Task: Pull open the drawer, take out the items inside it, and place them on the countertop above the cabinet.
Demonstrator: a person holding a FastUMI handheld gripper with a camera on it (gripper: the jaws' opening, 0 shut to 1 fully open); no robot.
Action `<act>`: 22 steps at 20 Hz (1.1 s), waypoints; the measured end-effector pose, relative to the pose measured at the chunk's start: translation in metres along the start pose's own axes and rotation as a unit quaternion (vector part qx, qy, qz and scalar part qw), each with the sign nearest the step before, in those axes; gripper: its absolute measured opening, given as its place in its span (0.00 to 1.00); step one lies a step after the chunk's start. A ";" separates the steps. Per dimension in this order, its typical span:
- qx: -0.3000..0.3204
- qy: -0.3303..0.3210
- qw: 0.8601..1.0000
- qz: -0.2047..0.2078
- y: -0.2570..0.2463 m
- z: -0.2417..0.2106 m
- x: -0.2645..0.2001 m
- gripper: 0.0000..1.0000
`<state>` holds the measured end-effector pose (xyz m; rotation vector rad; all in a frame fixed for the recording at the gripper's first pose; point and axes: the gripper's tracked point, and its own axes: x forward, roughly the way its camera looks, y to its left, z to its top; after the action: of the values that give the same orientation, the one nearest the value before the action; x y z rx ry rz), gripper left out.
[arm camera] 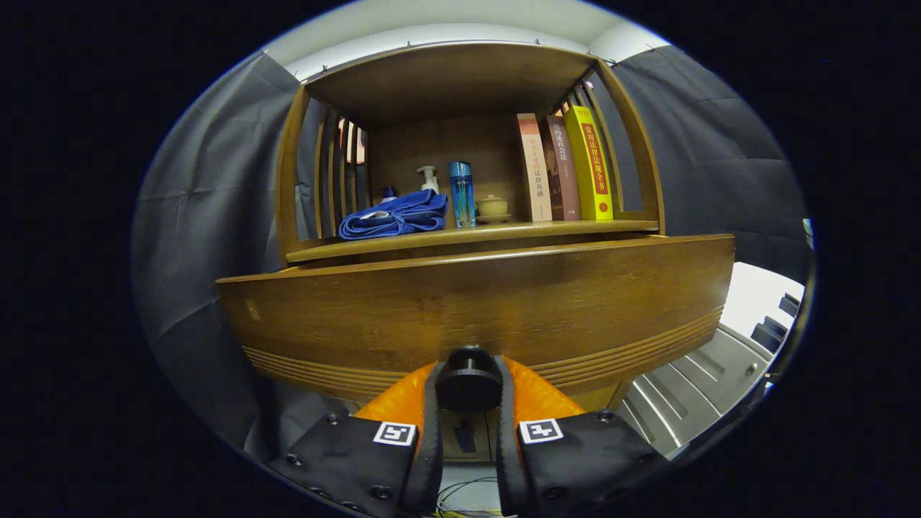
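The drawer (475, 309) fills the near middle of the scene, its wide wooden front with grooved bands along the lower edge facing the camera, and its round black knob (468, 383) sits low at the centre of that front. The gripper (468, 392) has its two orange-backed fingers (432, 417) closed on the knob, one pressing on each side. Just above the drawer lies the wooden counter (504, 232) of the cabinet, roofed by an open shelf frame with slatted sides. On the counter, to the left, rests a folded blue cloth (394, 216); behind it stands a white pump bottle (429, 178), then a blue bottle (461, 193) and a small lidded cup (493, 207). Farther right three books (565, 167) stand upright against the slats.
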<state>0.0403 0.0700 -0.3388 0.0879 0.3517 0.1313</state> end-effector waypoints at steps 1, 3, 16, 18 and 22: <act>0.000 0.001 1.000 0.000 0.000 0.000 -0.002 0.39; -0.003 0.002 1.000 0.002 0.000 0.000 -0.008 0.39; -0.011 -0.006 1.000 0.006 0.000 -0.008 -0.010 0.39; -0.014 -0.008 1.000 0.005 0.000 -0.008 -0.010 0.42; -0.014 0.000 1.000 0.009 0.001 -0.008 -0.011 0.49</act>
<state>0.0273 0.0699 -0.3429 0.0626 0.3481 0.1535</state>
